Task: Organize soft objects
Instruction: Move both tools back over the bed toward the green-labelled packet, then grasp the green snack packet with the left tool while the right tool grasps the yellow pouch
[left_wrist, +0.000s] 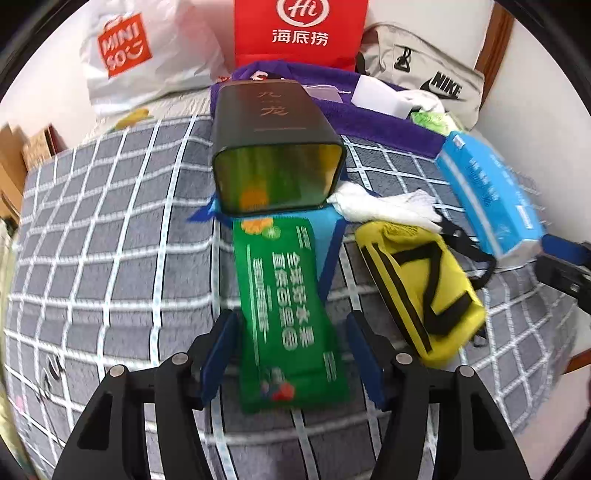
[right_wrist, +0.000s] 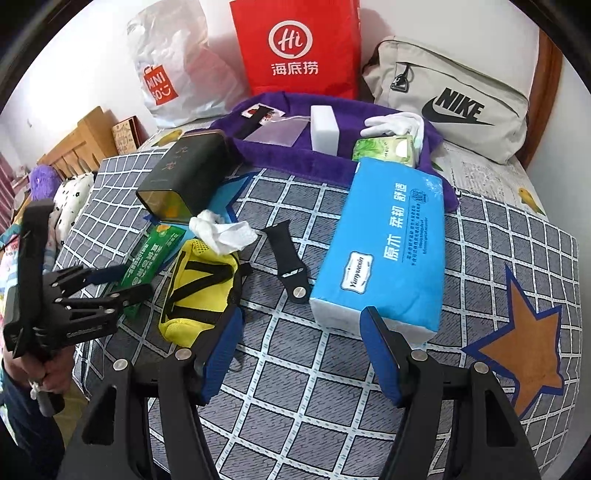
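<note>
A green packet (left_wrist: 288, 306) lies flat on the grey checked blanket (left_wrist: 110, 258), between the open jaws of my left gripper (left_wrist: 291, 350), which do not touch it. The packet also shows in the right wrist view (right_wrist: 147, 258), next to the left gripper (right_wrist: 110, 288). A yellow pouch (left_wrist: 421, 291) (right_wrist: 195, 288) lies to its right. My right gripper (right_wrist: 301, 354) is open and empty, just short of a blue tissue pack (right_wrist: 384, 251) (left_wrist: 487, 199). A crumpled white tissue (right_wrist: 221, 230) and a black watch strap (right_wrist: 288, 258) lie between them.
A dark tin (left_wrist: 273, 147) (right_wrist: 184, 173) lies on its side beyond the green packet. A purple towel (right_wrist: 332, 162) at the back holds a white sponge block (right_wrist: 325, 127), white gloves (right_wrist: 395, 123) and a green tissue packet (right_wrist: 384, 147). Behind stand a red bag (right_wrist: 299, 48), a Miniso bag (right_wrist: 173, 70) and a Nike bag (right_wrist: 454, 99).
</note>
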